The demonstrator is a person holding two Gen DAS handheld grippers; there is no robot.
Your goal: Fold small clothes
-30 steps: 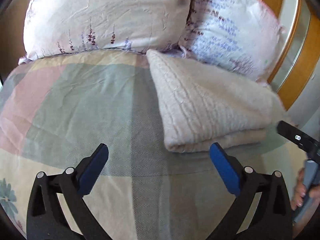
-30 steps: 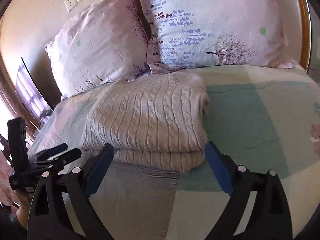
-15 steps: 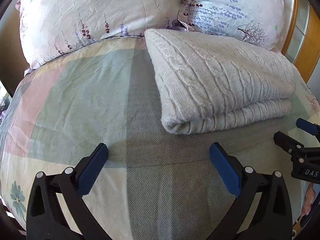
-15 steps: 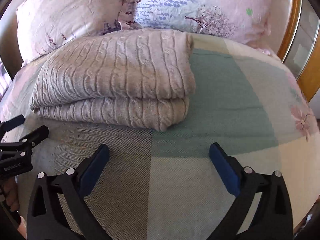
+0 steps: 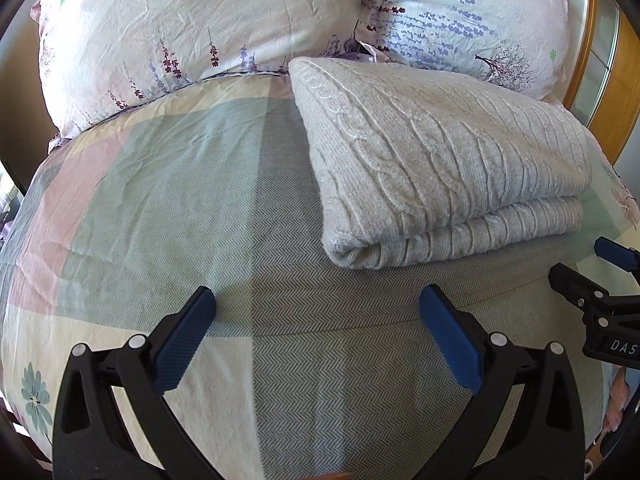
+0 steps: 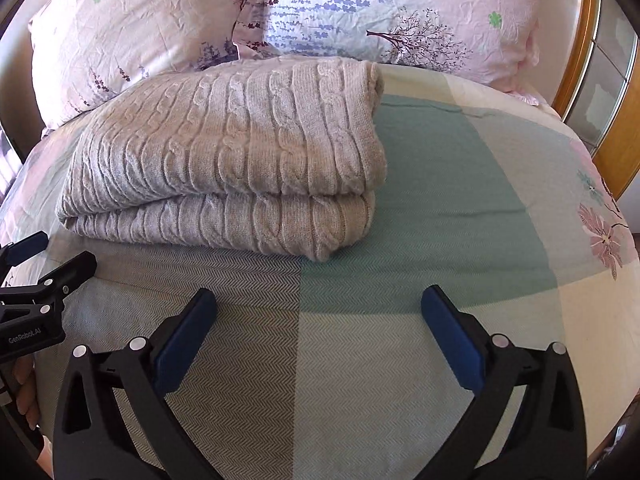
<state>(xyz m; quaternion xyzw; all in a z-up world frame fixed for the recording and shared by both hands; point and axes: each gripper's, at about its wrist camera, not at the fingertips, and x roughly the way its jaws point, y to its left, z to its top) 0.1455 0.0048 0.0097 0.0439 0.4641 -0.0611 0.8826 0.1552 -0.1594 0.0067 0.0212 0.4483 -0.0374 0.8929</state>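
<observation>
Folded sweater (image 5: 440, 160) on bedspread (image 5: 180, 200); both tongs (image 5: 318, 320) (image 6: 320, 320) agape, holding nthg.

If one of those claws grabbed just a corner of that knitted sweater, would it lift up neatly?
Probably not. The sweater is soft cable knit folded in loose layers, so the top layer would likely peel up and the fold open. It looks thick, so it may sag heavily. Pushed, it would probably bunch on the bedcover rather than slide.
</observation>
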